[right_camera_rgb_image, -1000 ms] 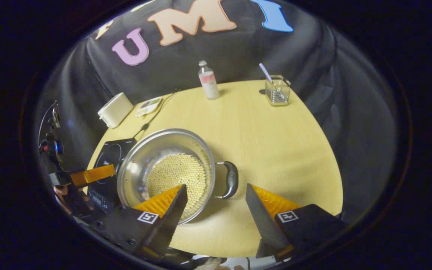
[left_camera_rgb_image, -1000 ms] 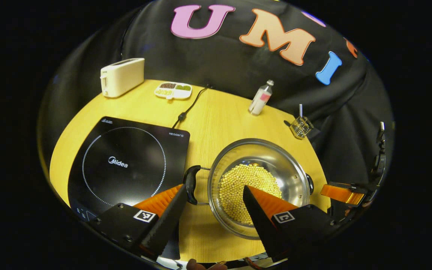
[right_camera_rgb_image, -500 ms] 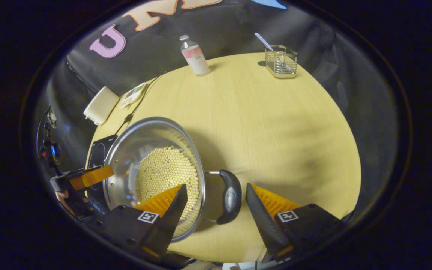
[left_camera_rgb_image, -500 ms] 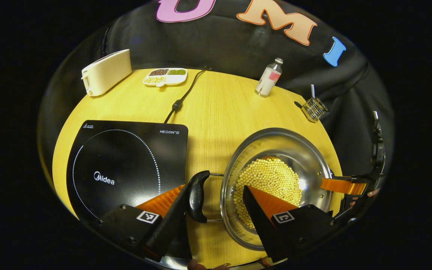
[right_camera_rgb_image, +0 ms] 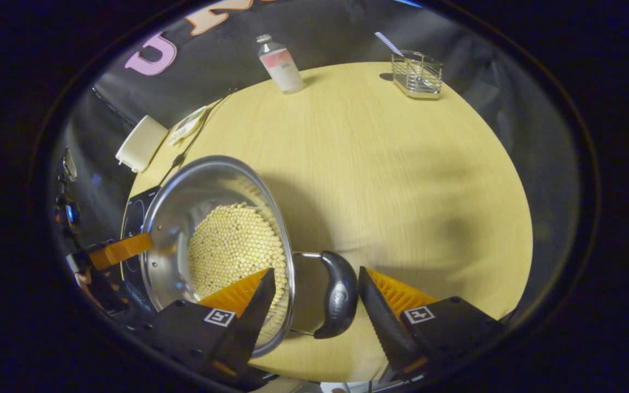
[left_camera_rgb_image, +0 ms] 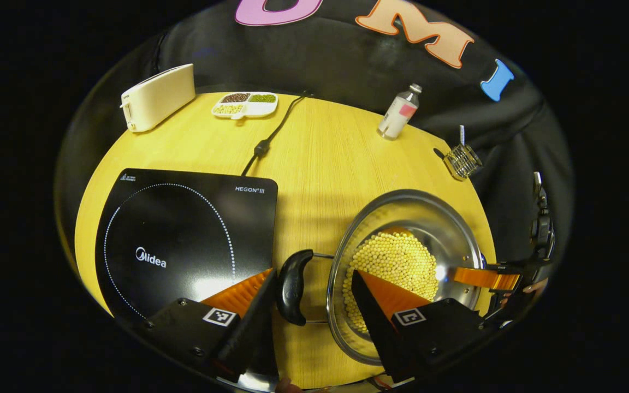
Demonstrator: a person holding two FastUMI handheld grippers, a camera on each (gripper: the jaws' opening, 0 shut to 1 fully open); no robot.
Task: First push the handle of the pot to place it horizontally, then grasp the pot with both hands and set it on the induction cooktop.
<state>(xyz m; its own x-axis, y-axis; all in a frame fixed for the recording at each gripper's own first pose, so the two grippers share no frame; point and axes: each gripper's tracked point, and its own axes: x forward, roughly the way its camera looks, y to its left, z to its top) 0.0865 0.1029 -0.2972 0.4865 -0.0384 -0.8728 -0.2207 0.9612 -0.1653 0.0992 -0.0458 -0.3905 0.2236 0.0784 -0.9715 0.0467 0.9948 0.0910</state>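
While the left gripper (left_camera_rgb_image: 312,272) is hanging released over the table (left_camera_rgb_image: 320,158), its fingers are standing wide apart around the pot's near handle (left_camera_rgb_image: 292,286), one finger outside it and the other over the yellow beans (left_camera_rgb_image: 396,262); neither is pressing on anything.

In the left gripper view, the toaster (left_camera_rgb_image: 157,97) is sitting at 11 o'clock on the table, with a divided dish (left_camera_rgb_image: 244,103) beside it. The black cooktop (left_camera_rgb_image: 172,234) is lying at 9 o'clock from the pot (left_camera_rgb_image: 445,229); it is carrying white brand lettering at its centre and smaller lettering at its far right corner. A cord (left_camera_rgb_image: 268,139) is running off toward 12 o'clock. A bottle (left_camera_rgb_image: 399,112) with a pink-and-white label, too small to read, is standing at 1 o'clock, a wire basket (left_camera_rgb_image: 462,161) at 2 o'clock. The pot is resting on the table just beside the cooktop, not on it.

One finger (left_camera_rgb_image: 481,277) of the right gripper (right_camera_rgb_image: 315,269) is reaching over the pot's rim at 3 o'clock. In the right gripper view that gripper is likewise gaping, bracketing the other handle (right_camera_rgb_image: 339,300).

Compared with half a second ago, each handle is sitting slightly deeper between its fingers.
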